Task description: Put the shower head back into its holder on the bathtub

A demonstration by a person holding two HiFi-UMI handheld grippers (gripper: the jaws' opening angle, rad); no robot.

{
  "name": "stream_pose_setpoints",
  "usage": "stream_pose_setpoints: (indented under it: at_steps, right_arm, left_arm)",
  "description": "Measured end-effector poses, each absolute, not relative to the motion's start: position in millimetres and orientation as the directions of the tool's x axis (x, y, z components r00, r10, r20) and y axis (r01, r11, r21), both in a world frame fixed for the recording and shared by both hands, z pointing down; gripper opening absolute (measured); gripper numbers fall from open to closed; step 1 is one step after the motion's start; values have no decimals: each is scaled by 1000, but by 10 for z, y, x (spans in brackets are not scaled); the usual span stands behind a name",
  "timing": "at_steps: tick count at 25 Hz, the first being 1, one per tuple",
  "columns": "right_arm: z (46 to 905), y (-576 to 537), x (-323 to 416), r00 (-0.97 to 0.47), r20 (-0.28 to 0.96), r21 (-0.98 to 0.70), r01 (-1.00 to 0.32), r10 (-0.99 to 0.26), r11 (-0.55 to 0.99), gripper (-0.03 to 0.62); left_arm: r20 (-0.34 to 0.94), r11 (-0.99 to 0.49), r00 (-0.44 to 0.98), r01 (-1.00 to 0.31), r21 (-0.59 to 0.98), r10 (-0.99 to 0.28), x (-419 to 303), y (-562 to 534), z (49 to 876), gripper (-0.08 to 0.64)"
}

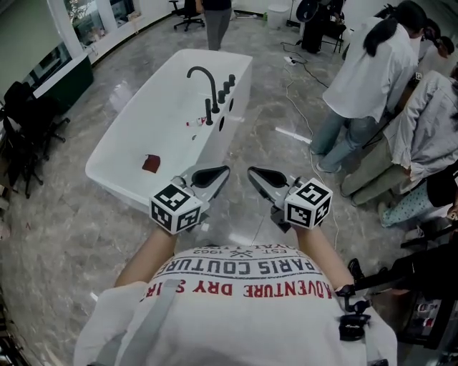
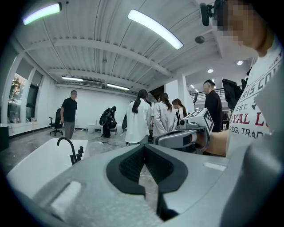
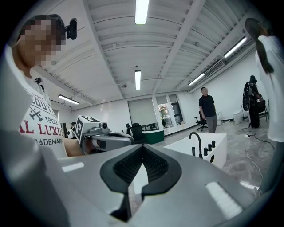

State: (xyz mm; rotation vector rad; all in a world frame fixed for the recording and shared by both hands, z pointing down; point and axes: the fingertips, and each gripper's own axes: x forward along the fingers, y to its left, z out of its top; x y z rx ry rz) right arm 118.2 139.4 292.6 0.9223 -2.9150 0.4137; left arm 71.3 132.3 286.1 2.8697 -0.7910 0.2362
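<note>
The white bathtub [image 1: 129,136] stands on the marble floor ahead of me, with a curved black faucet [image 1: 204,77] and black knobs [image 1: 227,86] at its far end. A short black upright piece [image 1: 209,113], possibly the shower head, stands on the rim by the faucet. My left gripper [image 1: 220,171] and right gripper [image 1: 253,172] are shut and empty. I hold them close to my chest, short of the tub's near end, tips pointing toward each other. The left gripper view shows the tub [image 2: 35,166], faucet [image 2: 68,147] and right gripper [image 2: 184,135]. The right gripper view shows the faucet [image 3: 195,141] and left gripper [image 3: 104,138].
A dark red item [image 1: 151,163] lies inside the tub. Several people [image 1: 372,78] stand at the right, another person [image 1: 217,18] beyond the tub. Cables and a white strip [image 1: 292,134] lie on the floor right of the tub. Dark chairs [image 1: 25,136] line the left wall.
</note>
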Motion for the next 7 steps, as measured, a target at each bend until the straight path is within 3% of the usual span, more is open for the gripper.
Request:
stream_pose_setpoints:
  at_steps: [7]
  right_arm:
    - [2359, 1842, 1057, -822, 132, -225, -569, -554, 791, 3]
  left_arm:
    - [187, -856, 856, -506, 108, -482, 652, 1762, 2283, 2]
